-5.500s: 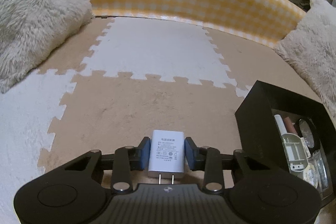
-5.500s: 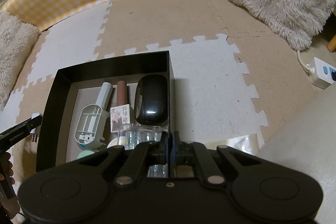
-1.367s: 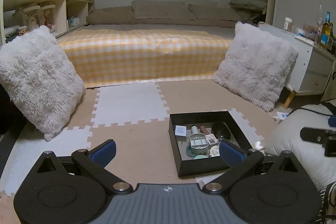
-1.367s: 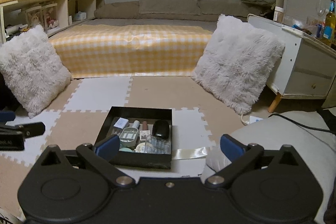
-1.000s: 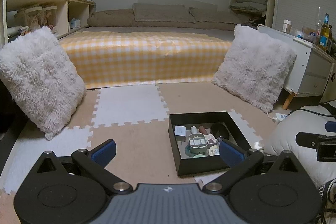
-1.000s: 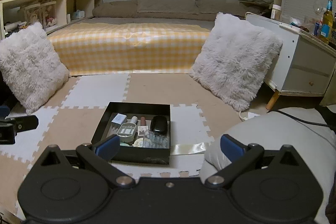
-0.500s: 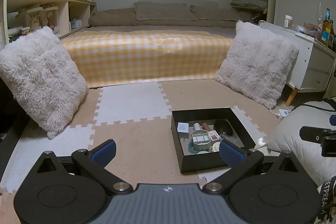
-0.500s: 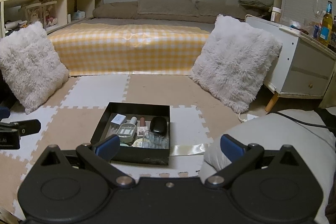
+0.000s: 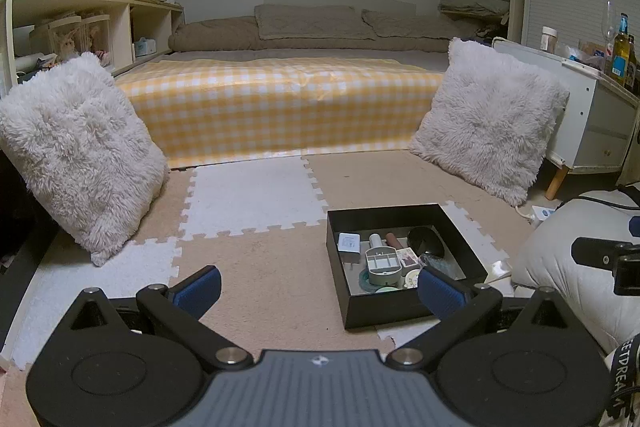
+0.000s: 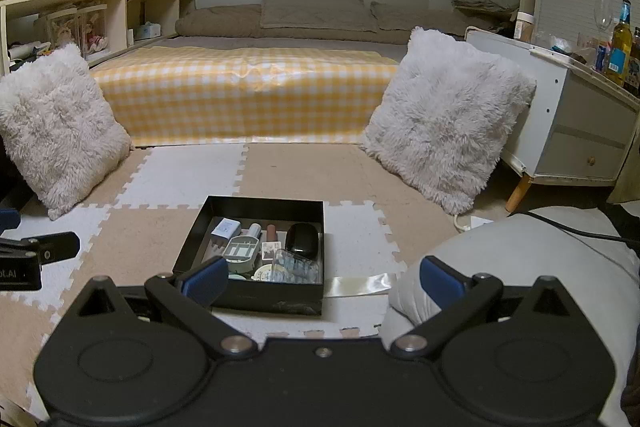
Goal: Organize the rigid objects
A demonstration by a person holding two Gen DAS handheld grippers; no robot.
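A black open box (image 9: 460,243) (image 10: 192,239) sits on the foam floor mats. Inside lie a white charger (image 9: 349,242) (image 10: 226,228), a grey compartment case (image 9: 383,263) (image 10: 242,251), a black oval case (image 9: 426,240) (image 10: 302,237), a brown tube (image 10: 271,231), a clear blister pack (image 10: 297,264) and round tins. My left gripper (image 9: 319,291) is open and empty, held well back from the box and high above the floor. My right gripper (image 10: 321,279) is likewise open and empty. Each gripper shows at the edge of the other's view.
Two fluffy white pillows (image 9: 80,151) (image 9: 486,119) lean against a yellow-checked bed (image 9: 280,107). A white cabinet (image 10: 580,135) with bottles stands at the right, shelves (image 10: 80,23) at the left. A grey cushion (image 10: 520,267) and a clear strip (image 10: 360,285) lie beside the box.
Over five seconds the charger went from my left gripper into the box, and both grippers opened and pulled back high. In the last second the views only drift slightly.
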